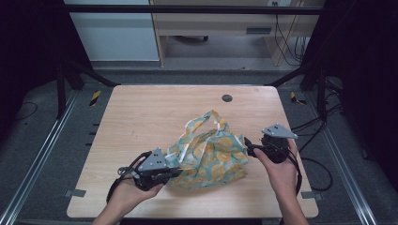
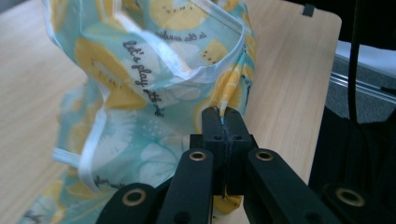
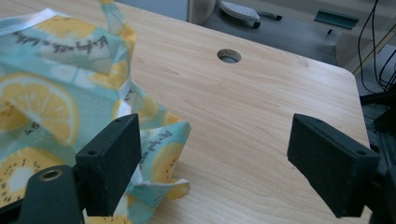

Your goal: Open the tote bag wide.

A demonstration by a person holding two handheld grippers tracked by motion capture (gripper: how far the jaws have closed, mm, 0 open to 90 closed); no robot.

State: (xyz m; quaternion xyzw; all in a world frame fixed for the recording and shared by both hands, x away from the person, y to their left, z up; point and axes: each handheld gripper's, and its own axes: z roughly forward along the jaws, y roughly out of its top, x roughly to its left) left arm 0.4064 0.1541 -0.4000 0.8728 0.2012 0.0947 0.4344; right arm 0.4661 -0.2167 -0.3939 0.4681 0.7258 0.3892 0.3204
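Bag (image 1: 211, 157): crumpled teal cloth, yellow lemon print, white trim, mid-table.
Left gripper (image 2: 223, 122): you've clamped its hem.
Right gripper (image 3: 212, 165): jaws apart.

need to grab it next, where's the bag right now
In the high view the bag sits near the table's front middle, between the grippers; the left gripper pinches its edge.
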